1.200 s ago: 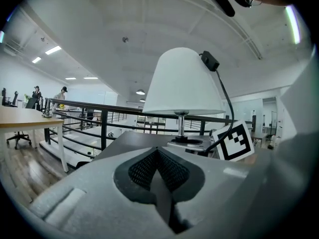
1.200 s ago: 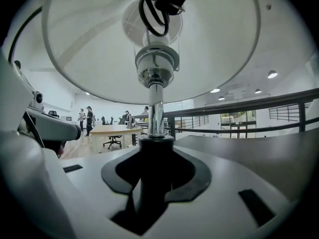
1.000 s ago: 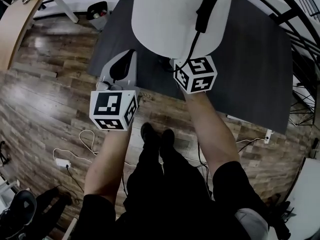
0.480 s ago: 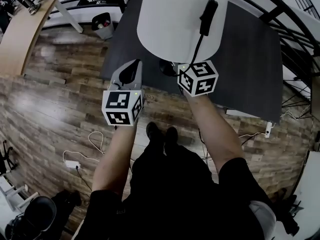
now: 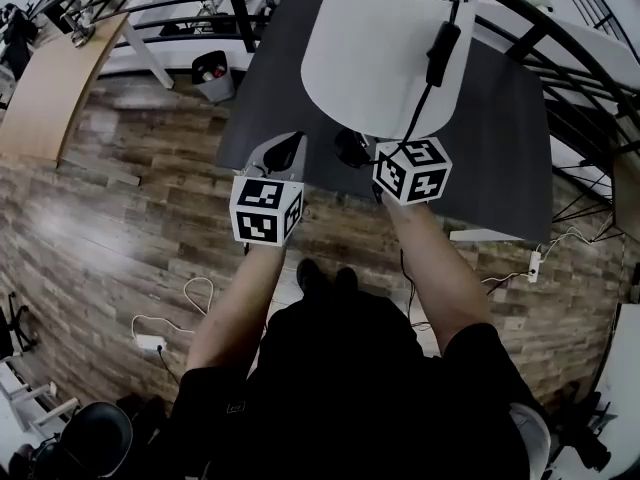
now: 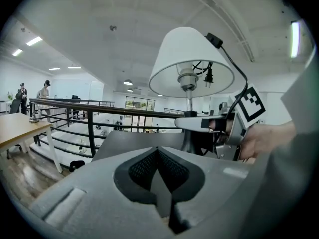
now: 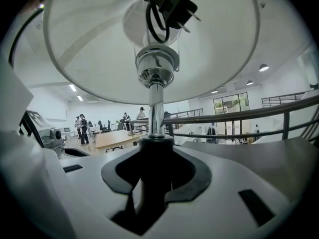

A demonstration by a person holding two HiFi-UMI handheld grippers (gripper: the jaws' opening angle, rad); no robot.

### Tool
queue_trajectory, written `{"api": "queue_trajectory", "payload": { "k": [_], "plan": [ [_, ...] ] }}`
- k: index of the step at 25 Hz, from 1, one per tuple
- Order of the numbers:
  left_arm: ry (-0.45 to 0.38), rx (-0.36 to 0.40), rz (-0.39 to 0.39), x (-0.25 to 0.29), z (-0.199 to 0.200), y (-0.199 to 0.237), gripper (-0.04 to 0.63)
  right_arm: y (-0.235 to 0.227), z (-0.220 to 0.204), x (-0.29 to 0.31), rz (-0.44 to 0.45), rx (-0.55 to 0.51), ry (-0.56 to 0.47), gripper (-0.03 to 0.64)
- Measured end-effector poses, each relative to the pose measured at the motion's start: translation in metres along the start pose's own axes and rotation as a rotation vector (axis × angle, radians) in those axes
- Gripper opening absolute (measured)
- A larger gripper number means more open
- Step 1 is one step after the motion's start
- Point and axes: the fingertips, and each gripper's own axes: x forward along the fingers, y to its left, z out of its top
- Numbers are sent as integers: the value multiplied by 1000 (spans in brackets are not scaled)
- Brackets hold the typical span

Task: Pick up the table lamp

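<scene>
One lamp [image 5: 385, 53] and two grippers. The lamp stands upright over the near edge of the table [image 5: 500, 148], its dark lower stem clamped in the right gripper [image 7: 154, 173]. Whether its foot clears the tabletop is hidden. The left gripper [image 6: 158, 183] sits just beside it with jaws closed together on nothing. The shade is a smooth white cone, and the stem above the dark neck is polished chrome tube. One black cord [image 5: 425, 93] with an oblong inline switch [image 5: 443, 48] drapes over the shade, and its plug [image 7: 174, 6] hangs inside. The table is matte dark grey and the floor [image 5: 120, 208] is wood planks. A black metal railing [image 6: 89, 113] runs behind, with an open office and distant people [image 7: 82, 128] beyond.
</scene>
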Motion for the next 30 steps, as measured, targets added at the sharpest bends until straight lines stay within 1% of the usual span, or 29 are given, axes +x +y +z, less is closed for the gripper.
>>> {"api": "queue_trajectory", "payload": {
  "k": [4, 8, 16, 23, 30],
  "plan": [
    [-16, 37, -29, -6, 18, -6, 3, 4, 8, -15, -16, 8, -2, 135],
    [-18, 62, -47, -7, 30, -13, 3, 4, 18, -31, -24, 25, -27, 135],
    [-15, 44, -56, -11, 35, -24, 3, 6, 34, -63, -12, 31, -64, 135],
    [-49, 26, -59, -11, 51, -56, 3, -10, 38, -100, 5, 39, -68, 135],
    [-93, 22, -53, -23, 64, -75, 3, -27, 33, -131, 12, 42, -60, 135]
  ]
}}
